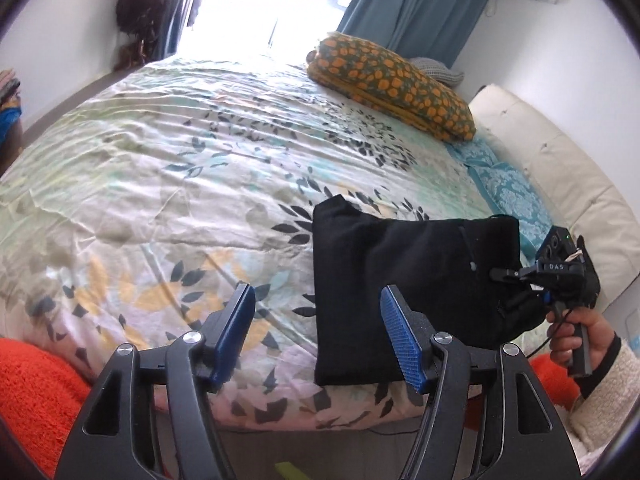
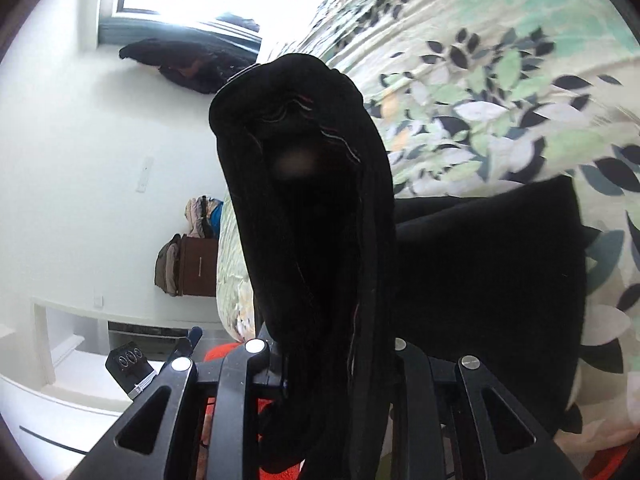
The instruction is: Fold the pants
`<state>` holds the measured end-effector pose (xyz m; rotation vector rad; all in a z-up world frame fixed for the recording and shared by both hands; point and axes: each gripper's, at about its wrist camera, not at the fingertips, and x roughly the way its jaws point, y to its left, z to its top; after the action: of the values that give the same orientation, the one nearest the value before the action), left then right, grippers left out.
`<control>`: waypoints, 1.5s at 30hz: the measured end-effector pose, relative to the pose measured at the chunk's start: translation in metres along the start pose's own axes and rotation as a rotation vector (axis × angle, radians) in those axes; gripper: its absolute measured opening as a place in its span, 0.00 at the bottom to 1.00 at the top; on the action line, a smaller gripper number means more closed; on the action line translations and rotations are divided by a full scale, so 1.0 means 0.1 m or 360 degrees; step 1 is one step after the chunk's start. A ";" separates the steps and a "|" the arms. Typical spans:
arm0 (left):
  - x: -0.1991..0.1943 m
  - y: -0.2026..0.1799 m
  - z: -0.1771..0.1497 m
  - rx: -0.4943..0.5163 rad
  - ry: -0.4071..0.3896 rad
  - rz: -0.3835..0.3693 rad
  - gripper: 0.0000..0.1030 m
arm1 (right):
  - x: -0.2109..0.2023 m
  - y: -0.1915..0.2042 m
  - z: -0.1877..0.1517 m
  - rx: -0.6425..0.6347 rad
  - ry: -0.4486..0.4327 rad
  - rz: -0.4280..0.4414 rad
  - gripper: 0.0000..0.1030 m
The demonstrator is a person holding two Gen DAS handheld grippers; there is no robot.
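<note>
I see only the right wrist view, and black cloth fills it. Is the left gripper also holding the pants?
Observer: No. The left gripper is open and holds nothing.
Operator: How do the pants lie?
Observer: The pants lie as a flat folded rectangle on the bed; only their right edge is in the right gripper.
Operator: Is anything else on the bed?
Observer: A folded orange-spotted blanket lies at the far side, apart from the pants.
</note>
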<state>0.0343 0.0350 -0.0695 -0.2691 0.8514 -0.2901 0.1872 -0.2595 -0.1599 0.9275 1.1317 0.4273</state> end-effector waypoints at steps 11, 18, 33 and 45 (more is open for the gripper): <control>0.30 -0.30 -0.01 0.0146 0.0113 0.0003 0.65 | -0.15 -0.52 -0.13 0.0100 -0.0049 -0.0323 0.64; 0.47 -0.35 0.03 0.0195 0.0157 0.0039 0.67 | -0.93 -0.50 -0.37 0.0024 -0.0431 -0.0542 0.77; 1.27 -1.08 -0.62 0.0895 0.0433 0.0095 0.81 | -0.58 -0.88 -0.66 -0.0208 -0.0213 -0.0735 0.14; 1.25 -1.34 0.10 0.0578 0.0342 0.0033 0.93 | -0.95 0.01 -0.26 -0.0461 -0.0531 -0.0508 0.34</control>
<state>0.1009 -0.1322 -0.1034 0.1115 0.9943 -0.4529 0.1257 -0.3152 -0.1072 0.5271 0.8632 0.1599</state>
